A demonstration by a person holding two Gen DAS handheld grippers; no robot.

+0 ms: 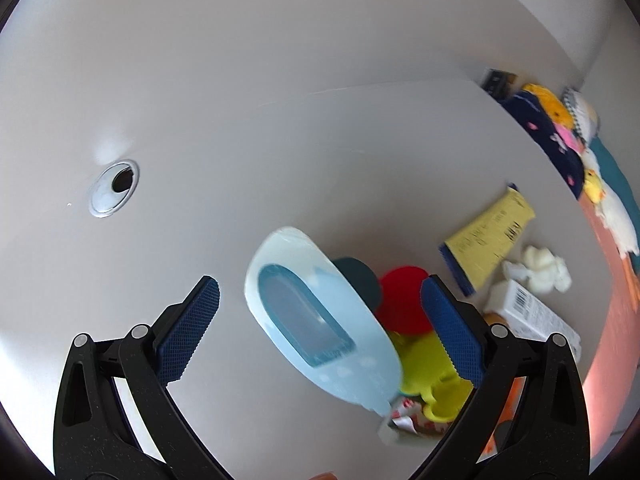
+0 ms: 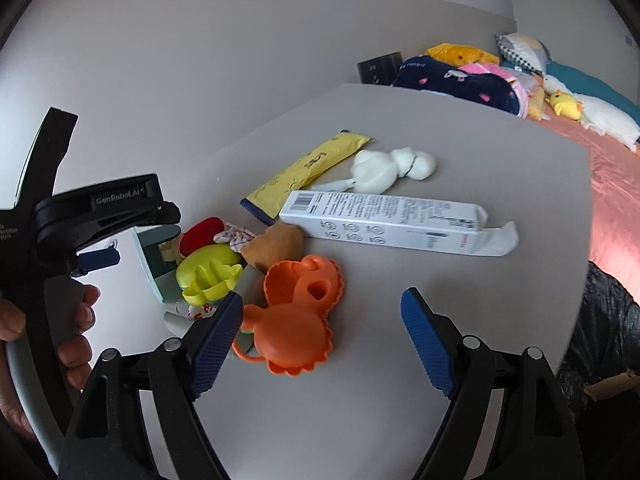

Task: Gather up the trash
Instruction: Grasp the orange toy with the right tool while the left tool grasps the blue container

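My left gripper is open over the white table, its jaws on either side of a tilted pale blue packet without touching it. A crumpled wrapper lies below it. My right gripper is open and empty just above the table, next to orange plastic moulds. A yellow packet, a wad of white tissue and a long white carton lie beyond it. The left gripper also shows at the left of the right wrist view.
Toy moulds in red, yellow-green and a brown piece are piled mid-table. A cable grommet hole sits at the left. Plush toys lie on a bed beyond the table's right edge. A black bag is at right.
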